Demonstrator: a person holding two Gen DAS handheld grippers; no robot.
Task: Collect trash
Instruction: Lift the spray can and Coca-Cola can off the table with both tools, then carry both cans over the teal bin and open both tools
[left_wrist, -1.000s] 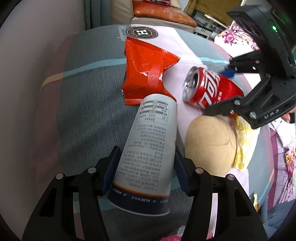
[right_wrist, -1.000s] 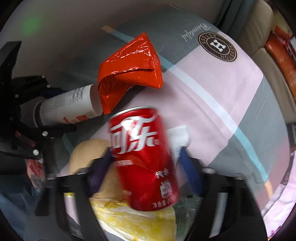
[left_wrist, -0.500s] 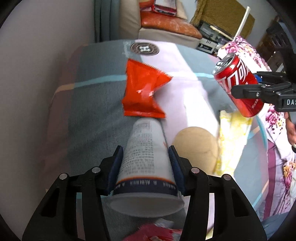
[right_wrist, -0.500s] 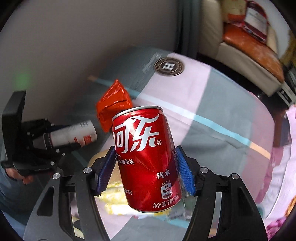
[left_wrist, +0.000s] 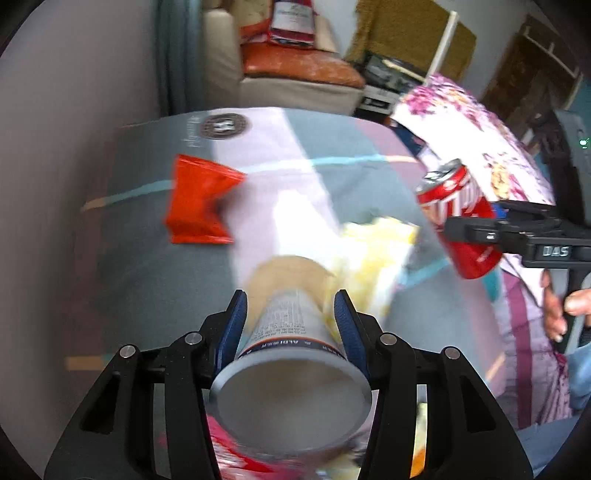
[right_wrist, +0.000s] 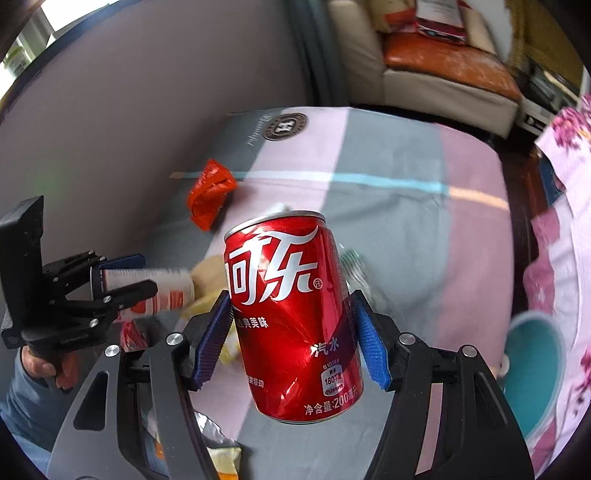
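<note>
My left gripper is shut on a white printed paper cup, held above the bed with its rim toward the camera. My right gripper is shut on a dented red cola can, upright and lifted off the bed. The same can shows at the right of the left wrist view, and the cup at the left of the right wrist view. A red snack wrapper lies on the grey and pink bedspread. A tan round bun and a yellow wrapper lie below the cup.
A teal bin stands at the right beside the bed. A floral quilt covers the right side. A sofa with an orange cushion is beyond the bed's far end. More wrappers lie near the front edge.
Both grippers have risen from the bed with their loads. The can went from lying against the bun to upright in the air; the cup was lifted and drawn back.
</note>
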